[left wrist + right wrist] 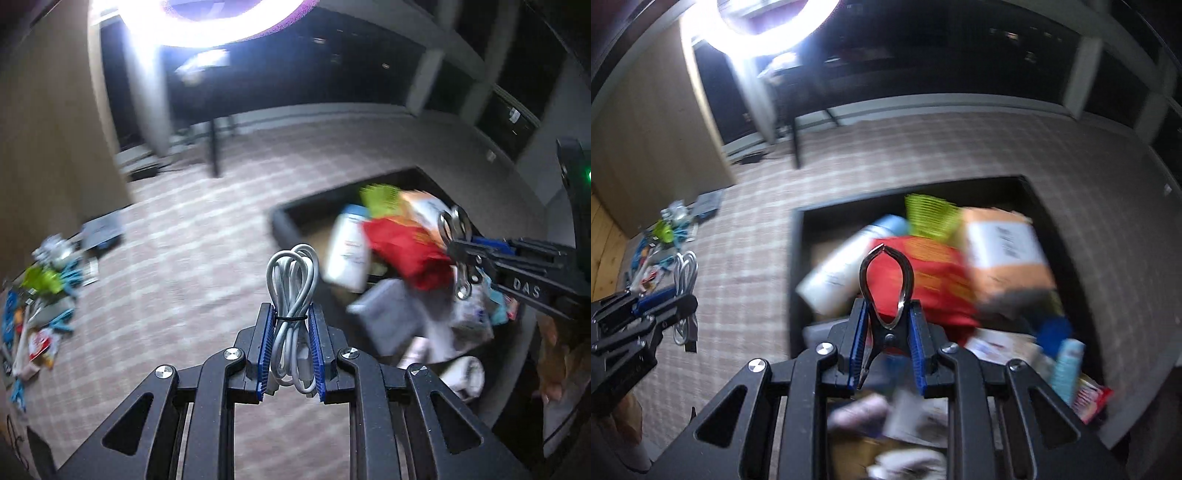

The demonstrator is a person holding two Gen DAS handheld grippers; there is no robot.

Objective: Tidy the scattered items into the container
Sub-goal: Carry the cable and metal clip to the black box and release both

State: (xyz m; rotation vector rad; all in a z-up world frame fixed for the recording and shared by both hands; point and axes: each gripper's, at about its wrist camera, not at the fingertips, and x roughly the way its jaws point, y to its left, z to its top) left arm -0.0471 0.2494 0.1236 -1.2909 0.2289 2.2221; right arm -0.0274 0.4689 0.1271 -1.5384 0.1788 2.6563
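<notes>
Already crowded: black container (798,266), white bottle (834,273), red packet (934,273), orange box (1004,258)

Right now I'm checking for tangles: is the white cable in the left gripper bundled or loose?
Bundled. The white cable is coiled into loops, a thin black tie cinching its middle between the left gripper pads.

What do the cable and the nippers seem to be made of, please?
Cable: white, soft rubbery plastic sheath, matte; it bends into coiled loops under a thin black tie. Nippers: probably polished steel; mirror-bright highlights run along the curved arms, with a dark pivot.
</notes>
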